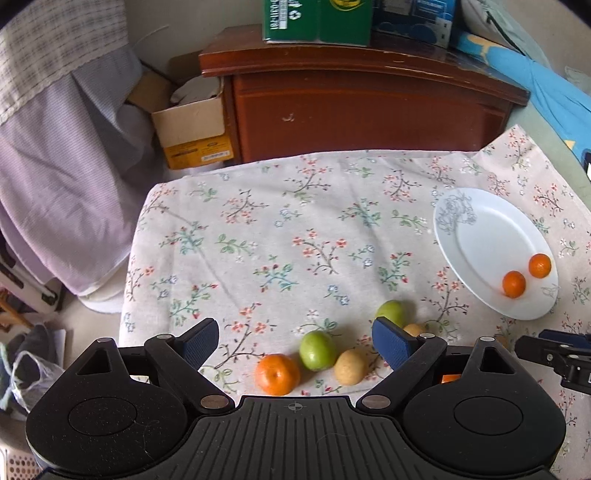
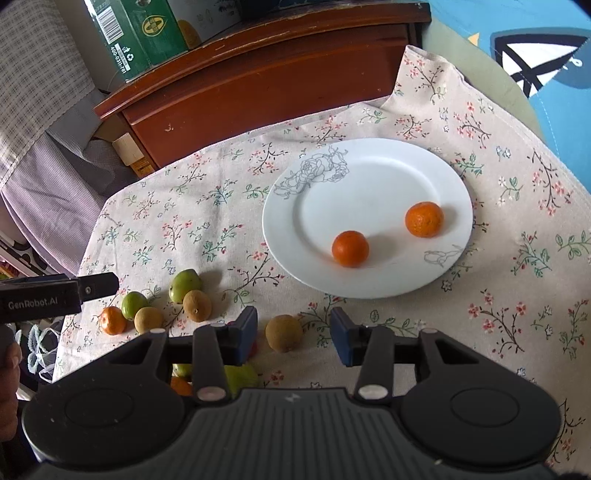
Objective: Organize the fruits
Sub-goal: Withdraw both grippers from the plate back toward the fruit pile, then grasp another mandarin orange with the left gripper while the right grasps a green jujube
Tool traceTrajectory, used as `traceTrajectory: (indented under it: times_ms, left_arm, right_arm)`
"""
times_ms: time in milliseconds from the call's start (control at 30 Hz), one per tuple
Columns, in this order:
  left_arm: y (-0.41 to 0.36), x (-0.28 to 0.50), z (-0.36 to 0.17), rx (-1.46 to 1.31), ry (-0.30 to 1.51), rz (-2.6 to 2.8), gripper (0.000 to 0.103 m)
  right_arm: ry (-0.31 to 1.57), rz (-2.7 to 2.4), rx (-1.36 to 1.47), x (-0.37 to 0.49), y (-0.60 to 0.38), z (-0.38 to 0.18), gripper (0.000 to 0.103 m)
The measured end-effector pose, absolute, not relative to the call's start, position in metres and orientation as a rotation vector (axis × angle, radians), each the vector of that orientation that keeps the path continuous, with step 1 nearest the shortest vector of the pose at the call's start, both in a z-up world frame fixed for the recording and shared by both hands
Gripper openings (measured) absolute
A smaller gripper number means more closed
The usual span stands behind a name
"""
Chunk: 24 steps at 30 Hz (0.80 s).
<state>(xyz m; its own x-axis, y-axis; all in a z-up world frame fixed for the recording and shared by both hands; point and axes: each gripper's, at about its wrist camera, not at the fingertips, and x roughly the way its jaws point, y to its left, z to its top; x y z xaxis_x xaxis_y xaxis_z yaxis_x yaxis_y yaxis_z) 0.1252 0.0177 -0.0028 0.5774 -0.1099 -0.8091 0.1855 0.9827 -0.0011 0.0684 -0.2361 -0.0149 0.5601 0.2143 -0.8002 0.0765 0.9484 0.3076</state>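
Note:
On the floral tablecloth (image 1: 280, 229) a white plate (image 1: 487, 236) holds two small oranges (image 1: 513, 283). My left gripper (image 1: 295, 343) is open wide just above a loose row of fruit: an orange (image 1: 277, 373), a green fruit (image 1: 317, 350) and a brown fruit (image 1: 350, 367); its pads touch none of them. In the right wrist view the plate (image 2: 351, 192) lies ahead. My right gripper (image 2: 293, 338) is open around a brown fruit (image 2: 283, 332), with gaps on both sides. More fruit (image 2: 240, 376) is half hidden under its left finger.
A dark wooden nightstand (image 1: 362, 110) stands behind the table with a green carton (image 1: 317, 18) on it. A cardboard box (image 1: 192, 125) and purple bedding (image 1: 62, 184) are at the left. The tablecloth's left edge drops off beside the fruit row. A hand (image 2: 7, 369) shows at the left.

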Motion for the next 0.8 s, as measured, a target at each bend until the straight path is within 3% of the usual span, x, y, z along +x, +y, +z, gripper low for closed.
traceTrajectory:
  times_ms: [333, 800]
  left_arm:
    - [0.058, 0.122, -0.018, 0.026, 0.980, -0.151, 0.091]
    - [0.047, 0.116, -0.047, 0.175, 0.994, -0.222, 0.088]
  right_arm:
    - [1.013, 0.185, 0.311, 0.055, -0.219, -0.019, 0.044]
    - [1.050, 0.247, 0.280, 0.054, -0.208, -0.032, 0.044]
